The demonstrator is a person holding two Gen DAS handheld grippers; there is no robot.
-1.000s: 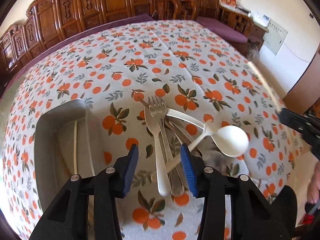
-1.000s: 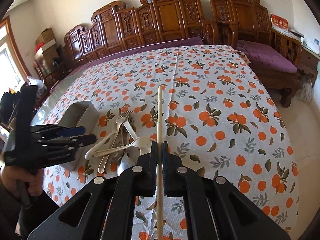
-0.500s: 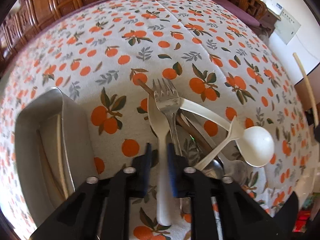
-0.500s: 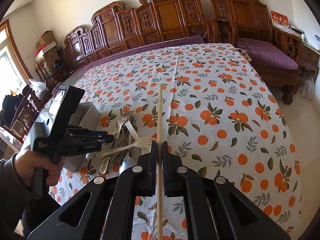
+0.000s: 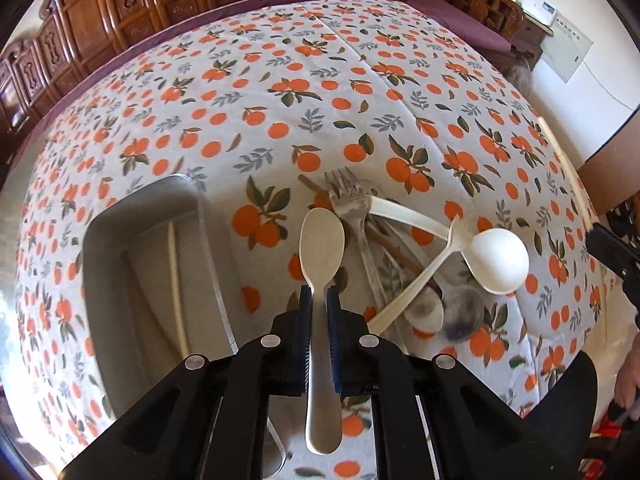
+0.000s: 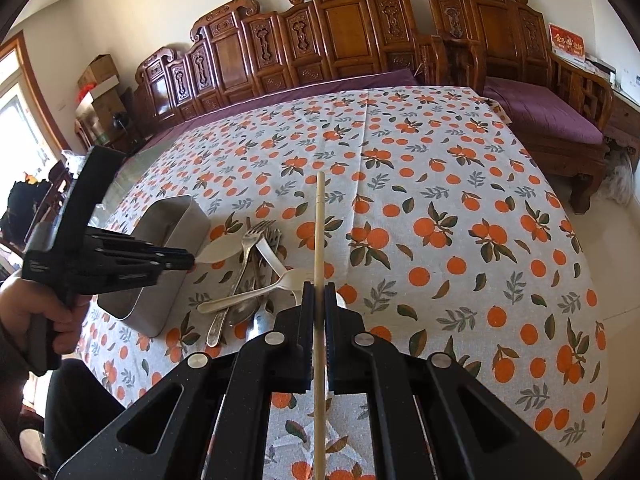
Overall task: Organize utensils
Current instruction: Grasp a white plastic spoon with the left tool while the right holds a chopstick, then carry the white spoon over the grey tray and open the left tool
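- The left gripper (image 5: 319, 300) is clamped on a white plastic spoon (image 5: 322, 248), pinching the neck just below the bowl; the bowl points forward along the fingers and the handle runs back between them toward the hand.
- The metal tray (image 5: 100, 240) lies just to the left of that spoon, long side roughly parallel to it, with a pale chopstick (image 5: 176, 276) already lying lengthwise inside.
- So I'd say the move turns on a short sideways carry to the left; the spoon's long axis already roughly matches the tray's, so little turning looks needed.
- The right gripper (image 6: 319, 304) is closed on a wooden chopstick (image 6: 319, 240), which sticks straight out ahead over the tablecloth (image 6: 460, 184).
- From the right wrist view the tray sits well off to the left, beyond the pile of utensils (image 6: 248, 272), so the left hand is plainly the nearer one.
- The pile, forks and spoons crossed over each other, rests between the tray and the right gripper; the held spoon hangs at its left edge, beside the tray wall.
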